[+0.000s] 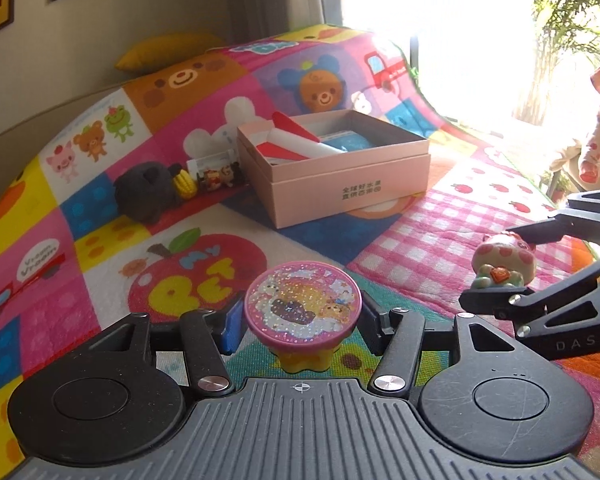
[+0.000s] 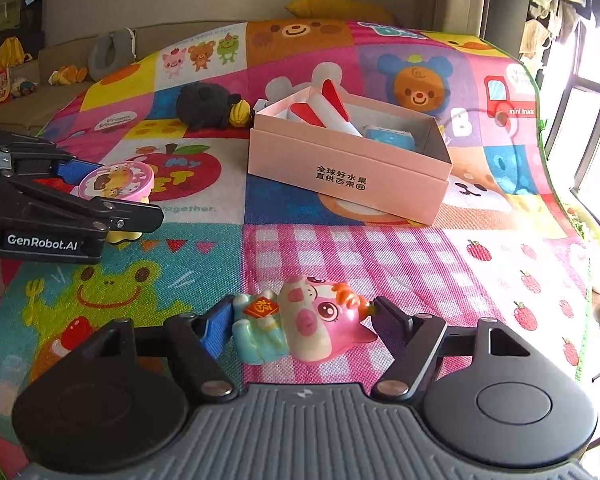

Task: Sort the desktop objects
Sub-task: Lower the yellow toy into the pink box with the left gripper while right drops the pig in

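Note:
My left gripper is shut on a round pink glitter-topped toy with a yellow star base, both pads against its rim. The right wrist view shows that left gripper and the pink toy at the left, just above the mat. My right gripper is shut on a pink pig figurine lying sideways between the pads. In the left wrist view the right gripper carries the pig figurine at the right. An open pink box stands beyond both, holding a red-and-white roll and a blue item.
A colourful cartoon play mat covers the surface. Left of the box lie a black plush, a yellow corn toy and small figures. A bright window and plants are at the right, a yellow cushion behind.

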The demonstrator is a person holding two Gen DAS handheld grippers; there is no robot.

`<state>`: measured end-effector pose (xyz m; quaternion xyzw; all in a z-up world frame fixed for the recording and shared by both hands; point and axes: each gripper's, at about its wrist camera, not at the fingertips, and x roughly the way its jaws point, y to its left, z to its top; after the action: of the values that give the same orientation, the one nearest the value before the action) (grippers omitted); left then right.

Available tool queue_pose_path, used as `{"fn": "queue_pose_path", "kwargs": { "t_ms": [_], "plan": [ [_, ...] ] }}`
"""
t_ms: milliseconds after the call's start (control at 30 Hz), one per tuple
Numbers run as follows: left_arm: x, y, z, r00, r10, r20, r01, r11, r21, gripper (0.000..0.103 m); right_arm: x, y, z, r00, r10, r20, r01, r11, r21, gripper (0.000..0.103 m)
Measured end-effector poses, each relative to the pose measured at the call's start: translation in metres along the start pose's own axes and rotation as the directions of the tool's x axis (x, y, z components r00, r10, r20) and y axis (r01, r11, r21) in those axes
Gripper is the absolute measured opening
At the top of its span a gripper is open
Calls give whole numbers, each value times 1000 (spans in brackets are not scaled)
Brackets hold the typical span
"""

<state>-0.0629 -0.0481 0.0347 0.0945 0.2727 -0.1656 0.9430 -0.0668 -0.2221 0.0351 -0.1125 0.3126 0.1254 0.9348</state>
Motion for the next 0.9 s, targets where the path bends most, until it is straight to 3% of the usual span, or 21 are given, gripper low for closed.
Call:
{"fn": "queue_pose_path", "kwargs": {
  "t_ms": [267, 533, 733, 900],
  "plan": [
    [-26, -13, 12, 997, -25, 67, 23, 999, 27, 61, -50, -13, 22, 997, -32, 66, 31, 999, 16, 73],
    [-34, -24, 36, 991, -28, 133, 18, 997, 76, 61, -75, -10, 36, 990, -52, 130, 59, 997, -55, 73],
    [-5, -15, 67, 985, -18, 173, 7, 998, 66, 61, -67, -33, 50, 988, -68, 142, 72, 997, -20, 73],
    [45, 0, 115, 969, -27, 246, 20, 999, 31, 61, -50, -73, 87, 973, -129, 193, 120, 991, 58, 73]
  ]
}}
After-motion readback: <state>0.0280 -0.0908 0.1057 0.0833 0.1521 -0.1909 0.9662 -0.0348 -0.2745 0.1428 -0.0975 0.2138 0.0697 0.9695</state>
